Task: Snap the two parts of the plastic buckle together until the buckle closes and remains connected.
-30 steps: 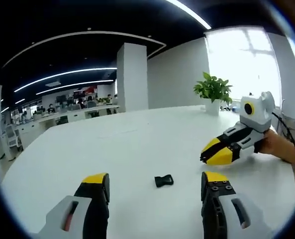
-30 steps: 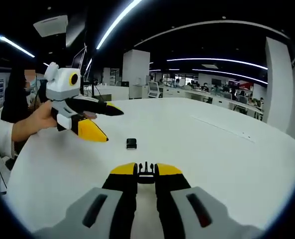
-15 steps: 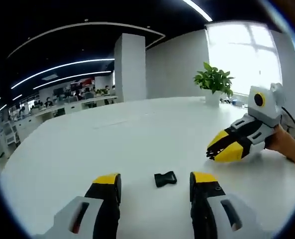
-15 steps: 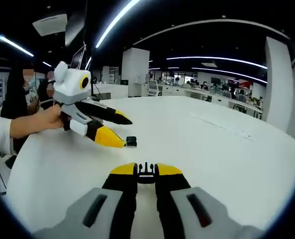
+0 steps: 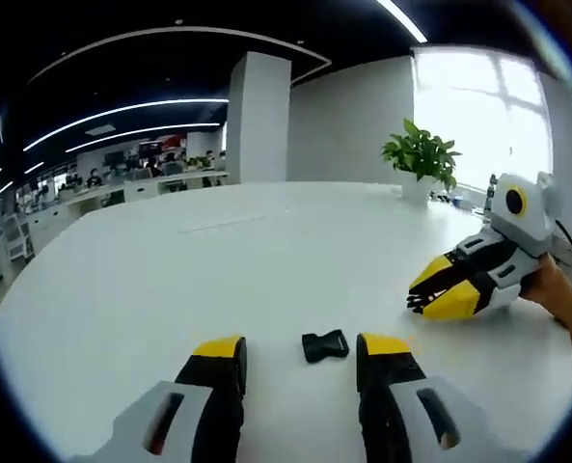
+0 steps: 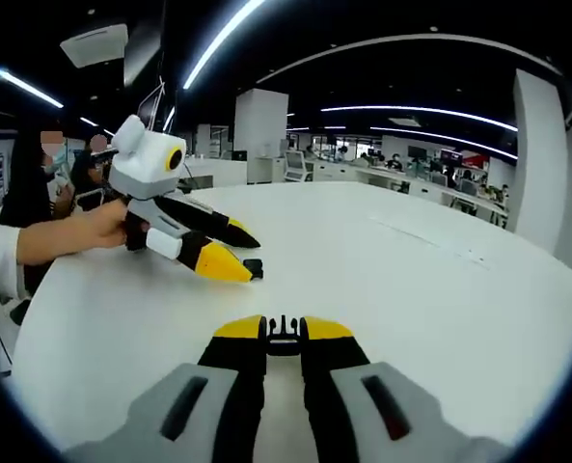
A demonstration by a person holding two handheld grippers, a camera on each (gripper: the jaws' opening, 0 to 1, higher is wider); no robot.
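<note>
Left gripper (image 5: 295, 352), jaws wide, straddles the buckle socket (image 5: 325, 344) on the table (image 5: 218, 260); right gripper (image 6: 283, 333) clamps the pronged half (image 6: 283, 337) nearby. Next comes closing on the socket.

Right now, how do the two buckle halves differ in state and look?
The pronged buckle half is clamped between the shut jaws of the right gripper, lifted off the table; the socket buckle half lies loose on the table between the open jaws of the left gripper. The pronged half shows thin prongs pointing forward; the socket half looks like a closed, blocky shell. Both are black plastic.
</note>
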